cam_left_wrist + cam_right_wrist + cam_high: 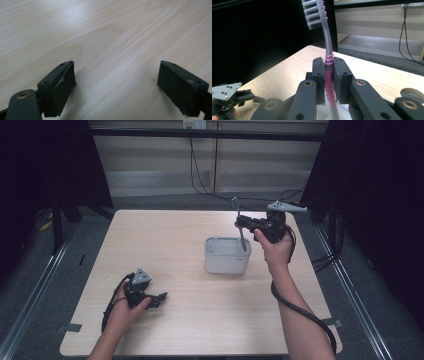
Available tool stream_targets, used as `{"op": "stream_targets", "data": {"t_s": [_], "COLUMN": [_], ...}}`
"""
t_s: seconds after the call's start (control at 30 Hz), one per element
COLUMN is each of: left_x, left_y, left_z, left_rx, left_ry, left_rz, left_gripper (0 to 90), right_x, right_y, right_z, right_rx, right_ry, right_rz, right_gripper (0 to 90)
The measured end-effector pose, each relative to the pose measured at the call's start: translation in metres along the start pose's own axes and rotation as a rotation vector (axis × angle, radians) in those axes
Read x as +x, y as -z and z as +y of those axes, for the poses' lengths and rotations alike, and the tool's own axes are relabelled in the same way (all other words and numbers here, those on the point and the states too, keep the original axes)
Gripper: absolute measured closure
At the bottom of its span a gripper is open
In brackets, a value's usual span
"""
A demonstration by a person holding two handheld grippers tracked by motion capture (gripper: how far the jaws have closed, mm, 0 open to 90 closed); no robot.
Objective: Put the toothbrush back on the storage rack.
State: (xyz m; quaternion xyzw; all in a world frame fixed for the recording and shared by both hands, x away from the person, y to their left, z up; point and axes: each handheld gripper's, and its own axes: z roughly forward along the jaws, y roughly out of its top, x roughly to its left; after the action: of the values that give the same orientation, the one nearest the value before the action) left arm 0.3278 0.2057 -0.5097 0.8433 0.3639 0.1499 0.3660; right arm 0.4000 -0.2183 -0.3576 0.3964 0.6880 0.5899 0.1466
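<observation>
Right gripper point(243, 224) is clamped on a toothbrush point(241, 227) at its pink ribbed grip, held up in the air over the far right part of the desk point(190, 320). Brush stands roughly upright, bristle head on top, grey neck bending slightly. In the right gripper view the pads point(320, 80) pinch the pink section from both sides. Handle's lower end hangs over the right rim of the white rectangular container point(225, 256), possibly dipping just inside, hard to tell. Container sits right of desk centre. Left gripper point(159, 299) rests low near the front left corner, jaws wide apart, bare wood between them. Its hand point(125, 312) wraps the body.
</observation>
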Motion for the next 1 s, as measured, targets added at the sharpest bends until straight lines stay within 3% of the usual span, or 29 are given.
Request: {"op": "stream_targets", "data": {"t_s": [1.0], "left_x": [0.0], "left_y": [0.0], "left_z": [0.0], "left_rx": [0.0], "left_ry": [0.0], "left_rz": [0.0], "left_gripper": [14.5], "right_x": [-0.01], "right_y": [0.001], "right_z": [-0.024], "right_rx": [-0.016], "right_ry": [-0.023], "right_rz": [-0.019], "right_gripper": [80.3]}}
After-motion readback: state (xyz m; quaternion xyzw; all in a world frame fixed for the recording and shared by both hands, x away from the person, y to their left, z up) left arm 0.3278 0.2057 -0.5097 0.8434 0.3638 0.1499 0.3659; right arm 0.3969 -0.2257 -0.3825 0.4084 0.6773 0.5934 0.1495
